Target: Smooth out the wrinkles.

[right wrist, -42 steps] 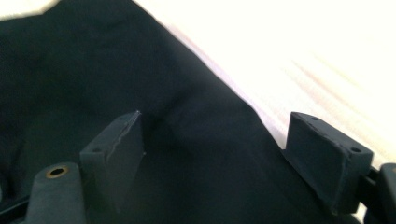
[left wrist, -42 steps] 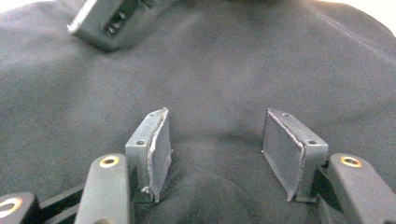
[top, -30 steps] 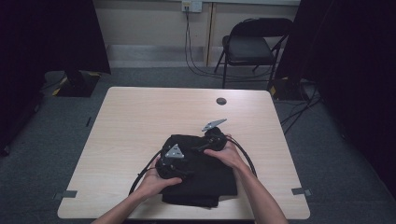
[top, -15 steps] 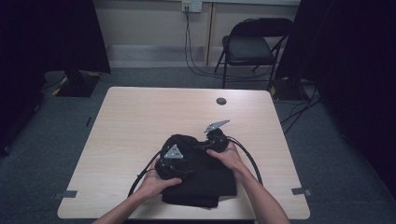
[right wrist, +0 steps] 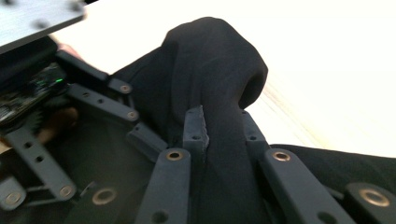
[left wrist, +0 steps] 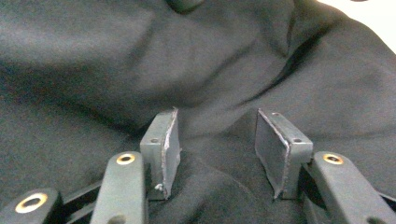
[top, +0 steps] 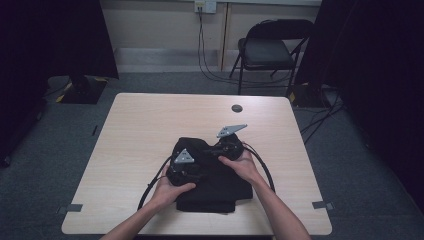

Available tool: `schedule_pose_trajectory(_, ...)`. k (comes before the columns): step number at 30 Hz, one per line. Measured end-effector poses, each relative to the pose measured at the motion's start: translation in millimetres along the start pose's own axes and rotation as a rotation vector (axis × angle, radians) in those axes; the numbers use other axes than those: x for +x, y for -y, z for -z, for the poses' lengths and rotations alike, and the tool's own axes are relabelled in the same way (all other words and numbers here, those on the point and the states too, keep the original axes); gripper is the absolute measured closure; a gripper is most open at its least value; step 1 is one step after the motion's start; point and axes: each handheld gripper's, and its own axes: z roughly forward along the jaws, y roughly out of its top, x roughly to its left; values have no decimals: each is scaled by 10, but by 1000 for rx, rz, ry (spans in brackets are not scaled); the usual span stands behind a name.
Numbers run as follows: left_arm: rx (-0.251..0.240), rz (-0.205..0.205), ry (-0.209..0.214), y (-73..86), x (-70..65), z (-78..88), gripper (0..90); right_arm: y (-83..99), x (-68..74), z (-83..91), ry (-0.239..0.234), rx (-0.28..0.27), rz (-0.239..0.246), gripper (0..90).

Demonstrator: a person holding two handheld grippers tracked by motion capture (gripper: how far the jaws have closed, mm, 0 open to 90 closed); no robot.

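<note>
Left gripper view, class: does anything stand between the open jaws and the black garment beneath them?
Nothing visible does. The left gripper sits directly on the black garment, cloth bulging up between its spread pads, which do not yet pinch it.

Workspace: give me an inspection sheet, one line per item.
Surface: light wood table, mostly bare.
Job's things: black garment, folded, near the front edge.
Clutter: small dark round thing near the far edge.
Grippers: left gripper set on the cloth, jaws apart, just been closing; right gripper pinching a raised fold, jaws just been closing.
Cables: black cables loop from both grippers over the table.
Surroundings: folding chair, wall socket with cords, grey carpet.
</note>
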Motion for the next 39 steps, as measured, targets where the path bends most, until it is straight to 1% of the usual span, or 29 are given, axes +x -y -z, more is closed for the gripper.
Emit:
schedule_pose_trajectory(1, 6, -10, 5, -7, 8, 15, 483, -3, 11, 3, 0, -1, 3, 785)
schedule_pose_trajectory(3, 10, -9, 10, -13, 16, 31, 419, -5, 17, 8, -1, -3, 3, 786)
schedule_pose_trajectory(4, 50, -15, -23, -76, 5, 109, 381, -4, 8, 13, -3, -6, 0, 786)
schedule_pose_trajectory(5, 45, -16, -18, -119, 0, 171, 343, -1, -4, 16, -3, -10, -5, 786)
schedule_pose_trajectory(7, 13, -27, -9, -182, -35, 334, 359, 8, -35, 27, -7, -19, -16, 786)
schedule_pose_trajectory(8, 17, -49, -11, -202, -63, 418, 360, 10, -47, 35, -7, -22, -19, 786)
schedule_pose_trajectory(9, 17, -49, -11, -202, -63, 418, 361, 10, -47, 35, -7, -22, -19, 786)
schedule_pose_trajectory(10, 30, -72, -13, -219, -97, 492, 361, 13, -53, 41, -6, -28, -22, 786)
schedule_pose_trajectory(11, 11, -82, 22, -223, -177, 633, 362, 15, -59, 41, -6, -32, -26, 787)
schedule_pose_trajectory(12, 7, -85, 56, -214, -222, 683, 370, 15, -59, 35, -5, -30, -25, 787)
schedule_pose_trajectory(13, 7, -85, 56, -214, -222, 683, 381, 15, -56, 32, -2, -27, -24, 787)
schedule_pose_trajectory(14, 4, -113, 82, -179, -343, 750, 381, 15, -54, 30, -3, -28, -24, 787)
schedule_pose_trajectory(15, 1, -123, 102, -150, -397, 749, 381, 15, -53, 28, -2, -28, -24, 787)
schedule_pose_trajectory(16, 11, -132, 118, -114, -442, 719, 380, 14, -53, 25, 0, -26, -23, 787)
schedule_pose_trajectory(17, 35, -140, 113, -68, -475, 659, 375, 13, -55, 21, 2, -25, -24, 787)
schedule_pose_trajectory(18, 70, -145, 110, -13, -487, 578, 360, 15, -59, 16, 4, -26, -25, 787)
schedule_pose_trajectory(19, 70, -145, 110, -13, -487, 578, 340, 15, -59, 16, 4, -26, -25, 787)
schedule_pose_trajectory(20, 108, -148, 105, 66, -483, 473, 340, 19, -65, 14, 5, -25, -29, 787)
schedule_pose_trajectory(21, 97, -164, 75, 126, -482, 411, 339, 28, -70, 16, 10, -28, -34, 787)
schedule_pose_trajectory(22, 90, -162, 71, 120, -483, 394, 338, 31, -70, 22, 9, -29, -35, 787)
schedule_pose_trajectory(25, 112, -166, 61, 125, -470, 330, 336, 24, -70, 41, 4, -37, -35, 789)
schedule_pose_trajectory(27, 110, -168, 54, 131, -461, 292, 333, 3, -62, 52, 4, -39, -27, 789)
schedule_pose_trajectory(28, 112, -156, 50, 128, -452, 275, 333, -12, -49, 59, 2, -41, -24, 789)
schedule_pose_trajectory(32, 115, -150, 45, 115, -417, 241, 330, -53, 1, 88, -6, -54, -5, 790)
schedule_pose_trajectory(33, 107, -140, 39, 107, -381, 222, 327, -82, 42, 104, -9, -58, 5, 791)
schedule_pose_trajectory(36, 97, -149, 21, 103, -350, 210, 327, -110, 76, 126, -13, -65, 14, 792)
schedule_pose_trajectory(37, 97, -167, 12, 86, -317, 201, 328, -134, 117, 152, -17, -71, 28, 793)
schedule_pose_trajectory(38, 90, -165, -1, 87, -302, 197, 328, -143, 138, 166, -23, -74, 31, 793)
schedule_pose_trajectory(39, 90, -165, -1, 87, -302, 197, 328, -143, 138, 166, -23, -74, 31, 793)
